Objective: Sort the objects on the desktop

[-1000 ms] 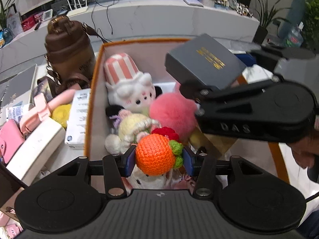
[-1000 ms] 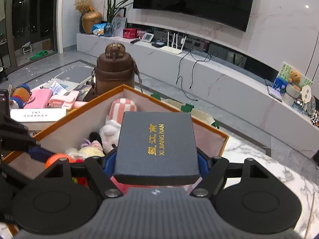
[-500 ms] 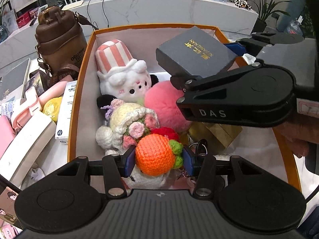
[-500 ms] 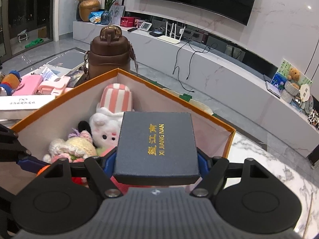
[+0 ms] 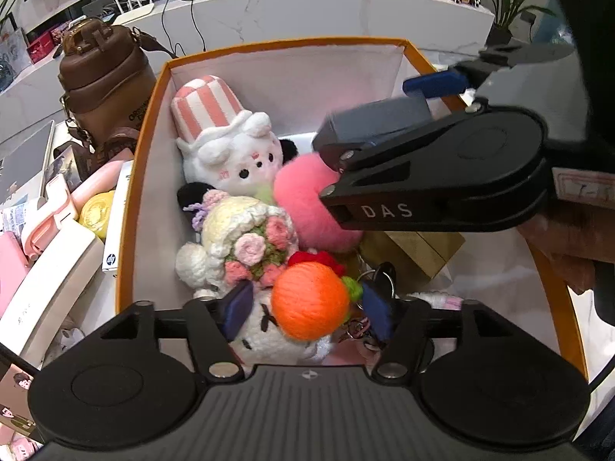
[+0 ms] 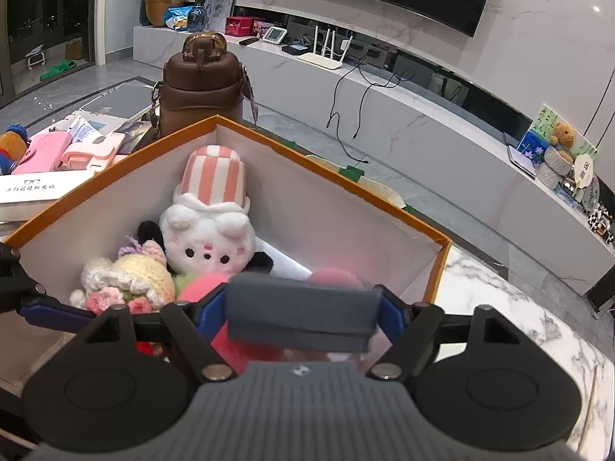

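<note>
Orange knit ball (image 5: 309,299) — left tongs (image 5: 307,309) opening.

box: plush toys (image 5: 226,161) crowd left half of orange box (image 5: 130,192) | free: bare floor far-right (narrow) | outside: brown bottle (image 5: 103,77) blocks left

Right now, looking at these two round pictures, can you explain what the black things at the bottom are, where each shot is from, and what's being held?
There is no robot: a person holds a two-finger grabber in each hand, each with a wide-angle camera looking along its fingers. One picture is from the left gripper, the other from the right gripper. Both point into an orange-rimmed box of soft toys, with a brown bottle outside it. Both jaws have just been opening: an orange crochet ball sits loose between the left ones, and a grey case, blurred, seems to be slipping from the right ones.
</note>
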{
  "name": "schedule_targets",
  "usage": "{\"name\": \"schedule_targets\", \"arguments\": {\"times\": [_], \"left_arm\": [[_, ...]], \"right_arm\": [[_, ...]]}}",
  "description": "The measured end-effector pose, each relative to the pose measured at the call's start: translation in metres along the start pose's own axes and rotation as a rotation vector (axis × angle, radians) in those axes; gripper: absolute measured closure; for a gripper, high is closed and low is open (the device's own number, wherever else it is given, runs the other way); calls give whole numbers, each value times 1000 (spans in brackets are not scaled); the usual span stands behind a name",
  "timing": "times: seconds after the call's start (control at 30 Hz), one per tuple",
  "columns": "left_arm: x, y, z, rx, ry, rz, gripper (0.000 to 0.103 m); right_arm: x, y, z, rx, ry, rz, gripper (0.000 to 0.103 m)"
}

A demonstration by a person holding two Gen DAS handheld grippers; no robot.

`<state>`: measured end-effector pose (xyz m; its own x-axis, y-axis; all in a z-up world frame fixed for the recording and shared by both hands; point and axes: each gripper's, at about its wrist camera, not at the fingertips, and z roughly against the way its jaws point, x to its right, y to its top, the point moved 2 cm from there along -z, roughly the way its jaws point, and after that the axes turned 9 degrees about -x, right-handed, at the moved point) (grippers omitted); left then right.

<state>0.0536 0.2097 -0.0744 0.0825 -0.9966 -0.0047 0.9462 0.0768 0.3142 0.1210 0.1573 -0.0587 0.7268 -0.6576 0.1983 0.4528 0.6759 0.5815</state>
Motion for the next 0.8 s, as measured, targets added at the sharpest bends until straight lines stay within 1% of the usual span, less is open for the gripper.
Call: {"name": "schedule_targets", "arguments": {"times": [0.1,0.2,0.37,0.47,0.63,0.8], "left_arm": [[3,0,-2,-9,11,-6,15],[4,-3,-1,-8,7,-1,14],[1,-11,4,-2,-28,4,14],[-1,-14,9,1,-57,19,14],[-5,-16,24,43,-102,59,14],[-4,-17,43,97,-54,56,14]], "right_arm": [[0,-2,3,3,13,-6,19],[-1,-4,7,8,13,-8,18],[-1,-9,21,29,19,-8,18],[3,-13,33,44,43,-33,18],[10,-22,56,74,83,-69,18],[15,-32,83,109,99,-88,15]]}}
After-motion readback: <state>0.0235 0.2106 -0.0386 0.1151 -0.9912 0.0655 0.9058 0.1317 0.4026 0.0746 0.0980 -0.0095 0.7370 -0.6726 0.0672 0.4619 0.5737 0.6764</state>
